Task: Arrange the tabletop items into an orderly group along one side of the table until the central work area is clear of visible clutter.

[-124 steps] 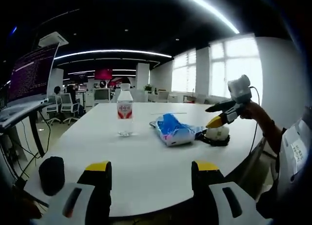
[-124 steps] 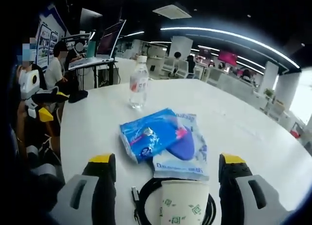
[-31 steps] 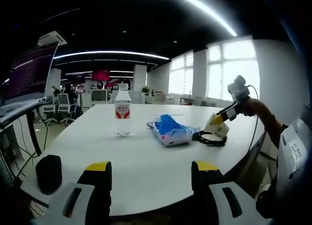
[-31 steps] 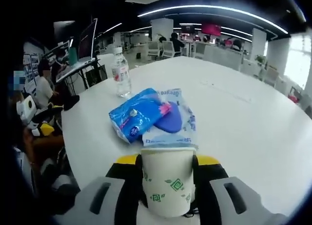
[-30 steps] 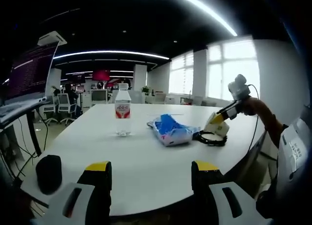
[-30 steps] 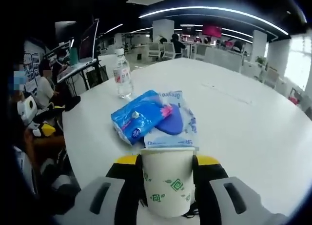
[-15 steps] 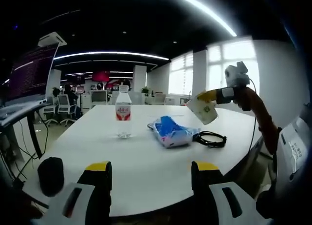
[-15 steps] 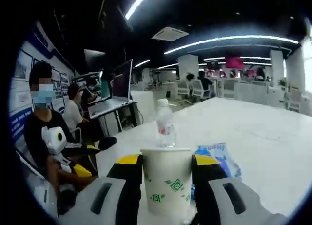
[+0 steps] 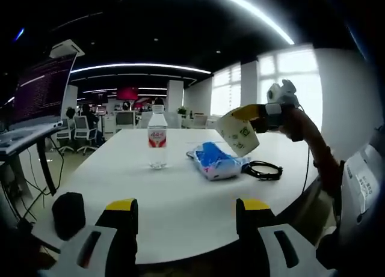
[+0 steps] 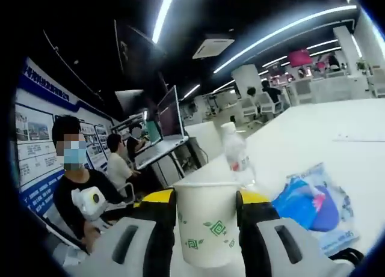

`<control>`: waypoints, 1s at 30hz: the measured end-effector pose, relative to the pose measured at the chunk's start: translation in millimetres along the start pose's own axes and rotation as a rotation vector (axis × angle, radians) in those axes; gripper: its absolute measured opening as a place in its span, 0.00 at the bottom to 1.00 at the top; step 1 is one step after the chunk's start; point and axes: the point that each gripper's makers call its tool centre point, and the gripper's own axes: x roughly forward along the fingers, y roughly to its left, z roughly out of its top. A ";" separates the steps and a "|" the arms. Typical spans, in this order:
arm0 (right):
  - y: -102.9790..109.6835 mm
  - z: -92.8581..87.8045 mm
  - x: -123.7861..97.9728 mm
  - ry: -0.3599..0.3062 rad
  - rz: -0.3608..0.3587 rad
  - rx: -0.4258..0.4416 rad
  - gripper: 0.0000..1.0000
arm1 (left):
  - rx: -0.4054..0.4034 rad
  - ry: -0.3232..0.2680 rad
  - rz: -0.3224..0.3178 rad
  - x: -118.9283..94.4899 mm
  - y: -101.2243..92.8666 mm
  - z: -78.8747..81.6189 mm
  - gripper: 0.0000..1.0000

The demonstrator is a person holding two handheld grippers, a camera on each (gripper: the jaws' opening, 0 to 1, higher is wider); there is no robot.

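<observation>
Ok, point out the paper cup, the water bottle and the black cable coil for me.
paper cup (image 10: pixel 207 223), right gripper view, on its printed side wall between the jaws.
water bottle (image 9: pixel 157 137), left gripper view, on its red label.
black cable coil (image 9: pixel 265 169), left gripper view, on the loop lying on the table.

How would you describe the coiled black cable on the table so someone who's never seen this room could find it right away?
Start at the big white table and go to the blue plastic packets lying near its middle. The black cable lies flat on the tabletop just beyond them, toward the windows, below the paper cup held in the air by the right gripper. It is the one thin, dark, looped thing there.
</observation>
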 end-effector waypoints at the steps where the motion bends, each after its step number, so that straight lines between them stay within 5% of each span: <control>1: 0.1 -1.2 2.4 -0.001 -0.004 0.000 0.37 | -0.001 0.000 0.000 0.2 0.0 -0.2 0.65; 11: -16.6 5.4 30.3 -0.076 -0.067 0.048 0.36 | -0.004 0.004 0.013 -2.7 3.6 -1.6 0.65; 16: -30.1 8.3 43.2 -0.115 -0.172 -0.026 0.37 | -0.004 0.006 0.015 -2.9 3.9 -2.1 0.65; 24: -49.8 13.4 65.6 -0.193 -0.250 0.049 0.36 | -0.005 0.010 0.024 -5.3 6.1 -3.5 0.65; 30: -67.4 12.5 75.4 -0.187 -0.374 -0.075 0.37 | -0.006 0.012 0.034 -4.6 7.1 -2.7 0.65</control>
